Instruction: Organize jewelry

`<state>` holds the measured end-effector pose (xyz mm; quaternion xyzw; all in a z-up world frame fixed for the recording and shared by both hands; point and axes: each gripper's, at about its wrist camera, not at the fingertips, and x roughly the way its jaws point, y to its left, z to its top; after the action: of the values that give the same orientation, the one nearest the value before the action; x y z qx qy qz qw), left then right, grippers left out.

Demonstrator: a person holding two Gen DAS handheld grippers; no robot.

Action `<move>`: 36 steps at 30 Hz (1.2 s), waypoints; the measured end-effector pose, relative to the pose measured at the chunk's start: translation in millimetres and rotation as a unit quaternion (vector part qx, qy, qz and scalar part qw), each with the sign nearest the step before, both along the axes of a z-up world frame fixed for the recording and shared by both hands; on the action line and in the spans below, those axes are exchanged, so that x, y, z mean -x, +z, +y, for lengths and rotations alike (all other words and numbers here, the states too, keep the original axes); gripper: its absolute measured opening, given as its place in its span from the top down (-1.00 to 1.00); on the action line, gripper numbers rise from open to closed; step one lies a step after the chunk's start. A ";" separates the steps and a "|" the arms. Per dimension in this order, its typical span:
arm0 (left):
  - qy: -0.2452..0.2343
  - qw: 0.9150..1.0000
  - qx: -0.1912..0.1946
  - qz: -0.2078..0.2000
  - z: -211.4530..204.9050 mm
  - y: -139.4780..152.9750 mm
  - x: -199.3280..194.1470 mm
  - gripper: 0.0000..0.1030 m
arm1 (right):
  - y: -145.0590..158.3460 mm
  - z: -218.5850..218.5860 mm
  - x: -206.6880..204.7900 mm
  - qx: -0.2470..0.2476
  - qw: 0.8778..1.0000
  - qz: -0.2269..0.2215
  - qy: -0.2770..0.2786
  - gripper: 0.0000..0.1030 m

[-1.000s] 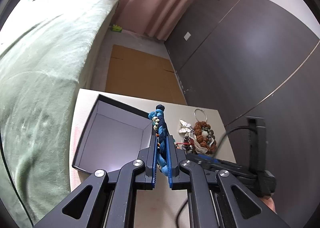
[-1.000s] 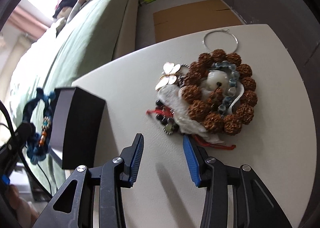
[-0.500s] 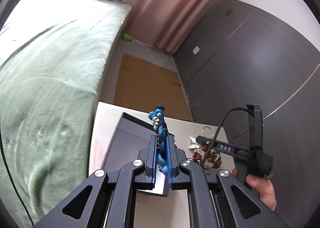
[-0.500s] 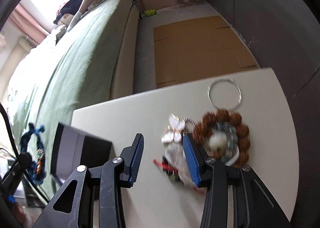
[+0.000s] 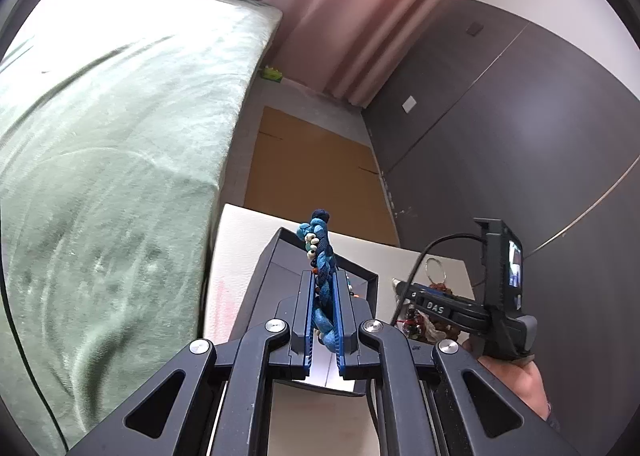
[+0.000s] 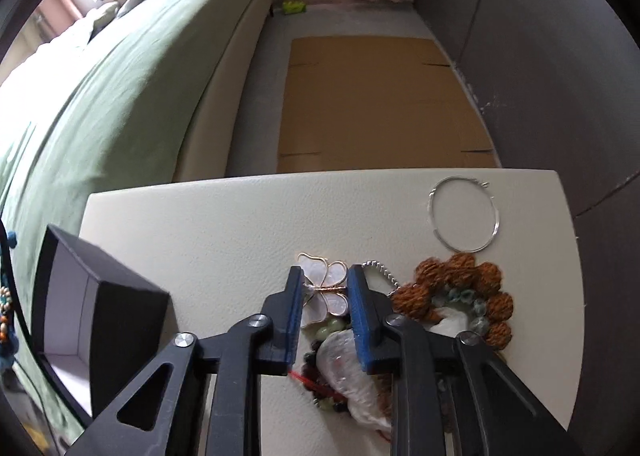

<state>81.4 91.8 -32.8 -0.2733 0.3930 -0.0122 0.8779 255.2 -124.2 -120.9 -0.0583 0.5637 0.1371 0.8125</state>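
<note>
Both tools: left (image 5: 324,316) clamping half-hidden blue bracelet (image 5: 320,252); right (image 6: 325,308) agape.

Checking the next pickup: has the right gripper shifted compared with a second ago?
Yes. The right gripper has moved forward over the pile; its open fingers now flank the butterfly charm, previously well ahead of them.

green bed (image 5: 100,116), pink curtain (image 5: 352,8), floor cardboard (image 6: 380,96)

Soft daylight from upper left, strong fisheye bending, dark vignetted corners, slight blur.
</note>
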 end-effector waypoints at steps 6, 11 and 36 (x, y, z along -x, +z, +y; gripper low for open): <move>0.004 1.000 0.006 -0.009 5.7 4.6 3.2 0.84 | 24.2 -15.4 13.6 -0.054 0.998 -0.012 -0.011 0.55; 0.011 1.000 0.008 -0.014 13.1 8.6 9.4 0.84 | 48.7 -19.7 37.2 -0.129 0.992 -0.013 -0.002 0.55; -0.010 1.000 0.006 0.014 -0.8 -14.8 -7.6 0.84 | 61.7 0.2 59.0 -0.249 0.968 -0.015 0.007 -0.05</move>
<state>89.0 91.0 -47.5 -0.2743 0.4084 -0.0196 0.8704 196.2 -124.0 -59.2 0.1398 0.4993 0.2781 0.8086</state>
